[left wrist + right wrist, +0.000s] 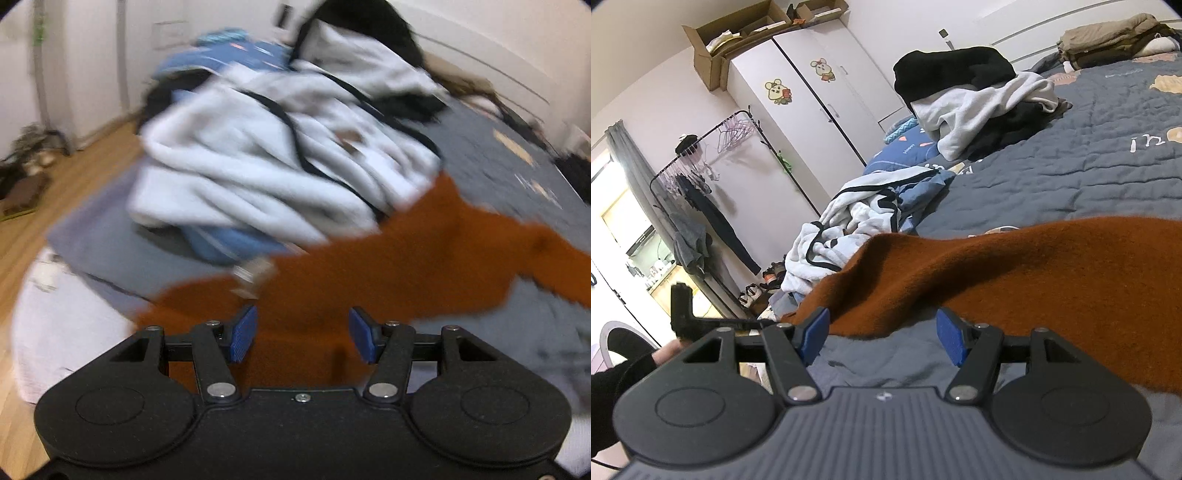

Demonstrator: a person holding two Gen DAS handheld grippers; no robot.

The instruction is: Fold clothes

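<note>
Left wrist view first: everything is smearing with blur here. The left gripper (301,332) is pointing down over the rust-orange sweater (369,266), which is lying spread across the grey quilt (498,173) on the bed. Its blue pads (242,334) are standing apart, with orange fabric showing between them but neither pad pressing on it as far as I can see. Just past the sweater, a white garment with black piping (266,155) is heaping up on a blue piece (229,243). Something small and pale, maybe a tag (253,275), is sitting at the sweater's far edge, too blurry to call. This view is also catching the wood floor (74,177) off the left side of the bed, which the other one is barely showing.

Right wrist view: way sharper. The right gripper (882,338) is hovering low at the sweater's (1015,273) near edge, jaws apart, nothing clamped; bare quilt (1071,177) is showing in the gap and the sweater's hem is running just behind the fingertips. Only this view is giving the room beyond the sweater: a white wardrobe with cartoon stickers (812,96), cardboard boxes (738,33) on top, a clothes rack (701,184), a black garment (953,70) topping a second pile farther up the bed, and folded brownish clothes (1108,40) at the far corner. A hand in a black sleeve (661,356) is peeking in left of the gripper.
</note>
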